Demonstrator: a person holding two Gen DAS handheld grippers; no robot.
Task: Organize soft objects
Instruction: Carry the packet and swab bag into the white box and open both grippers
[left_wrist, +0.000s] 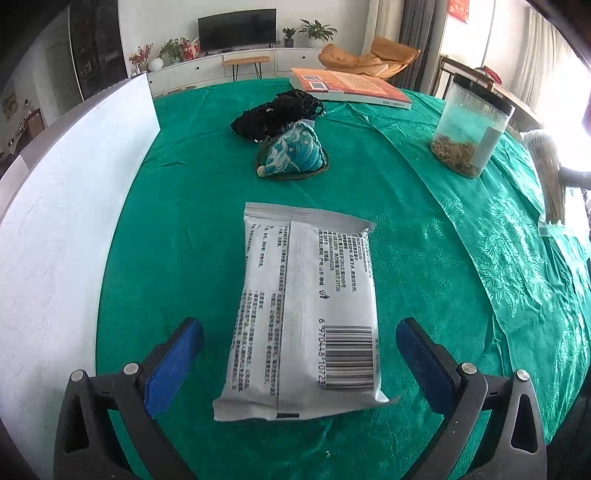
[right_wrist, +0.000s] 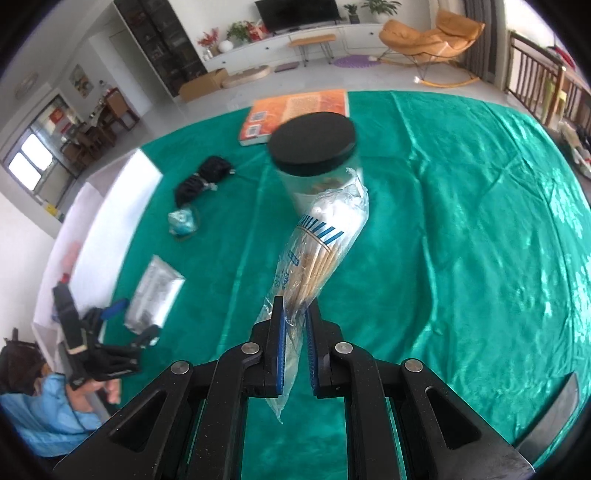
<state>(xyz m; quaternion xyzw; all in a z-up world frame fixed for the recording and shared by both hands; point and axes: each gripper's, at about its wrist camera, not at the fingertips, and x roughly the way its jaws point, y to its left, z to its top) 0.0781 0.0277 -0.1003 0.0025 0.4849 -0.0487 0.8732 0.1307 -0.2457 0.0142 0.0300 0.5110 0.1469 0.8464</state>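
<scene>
From the left wrist camera, the left gripper (left_wrist: 299, 354) hangs over a green tablecloth (left_wrist: 424, 258) with its blue pads spread wide, and a white packet (left_wrist: 303, 314) lies flat on the cloth between them, touched by neither pad. Ahead of the packet sits a small blue patterned pouch (left_wrist: 295, 155), and just beyond it, touching, a black mesh bundle (left_wrist: 277, 114). Farther ahead lies an orange book (left_wrist: 351, 86); ahead to the right stands a clear jar (left_wrist: 469, 136) with brown bits at its bottom. A white board (left_wrist: 74, 221) stands along the left. From the right wrist camera, the right gripper (right_wrist: 295, 325) is clamped on a clear plastic bag of wooden sticks (right_wrist: 317, 251), lifted off the cloth and tilting up and ahead toward the black-lidded jar (right_wrist: 314, 147). Far to its left lie the packet (right_wrist: 155, 295), the pouch (right_wrist: 181, 221) and the mesh bundle (right_wrist: 203, 181), with the left gripper (right_wrist: 125, 325) held by a person's hand (right_wrist: 96, 391).
</scene>
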